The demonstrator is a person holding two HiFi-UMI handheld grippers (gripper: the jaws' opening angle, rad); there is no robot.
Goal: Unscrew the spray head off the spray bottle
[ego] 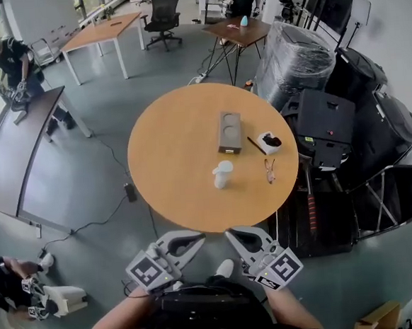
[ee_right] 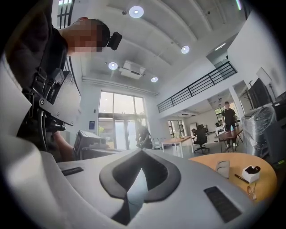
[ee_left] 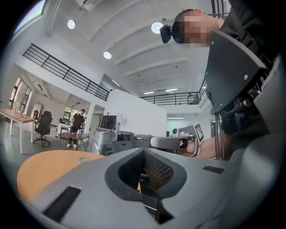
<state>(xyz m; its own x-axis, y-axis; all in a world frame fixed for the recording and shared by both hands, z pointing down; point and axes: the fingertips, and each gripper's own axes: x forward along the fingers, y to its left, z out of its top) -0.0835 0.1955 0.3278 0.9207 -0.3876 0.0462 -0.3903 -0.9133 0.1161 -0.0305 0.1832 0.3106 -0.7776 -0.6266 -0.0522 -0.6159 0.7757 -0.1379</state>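
Wooden and round, the counter (ego: 176, 148) filled the middle of the head view, standing on a grey floor. To its right was a heap of black cases (ego: 374, 133), with a plastic-wrapped bundle (ego: 294, 61) behind them.

Below the counter's near edge, close to the person's body, were the two grippers. The left gripper (ego: 200, 239) and the right gripper (ego: 230, 235) were held level with their tips turned toward each other, near but not touching. In each gripper view the jaws were pressed together with nothing between them. Both were clear of the counter and well apart from everything on it.

On the counter, a grey block (ego: 230, 131) with two round recesses in its top lay near the centre. The white spray bottle (ego: 222, 174) stood upright just on the near side of that block, apart from it, its spray head in place on top. To the right of the block sat a small white box (ego: 269, 142) holding something dark. A pair of glasses (ego: 270, 170) lay nearer the person than that box, to the right of the bottle. A thin dark pen (ego: 256, 146) lay slanted between the block and the white box.
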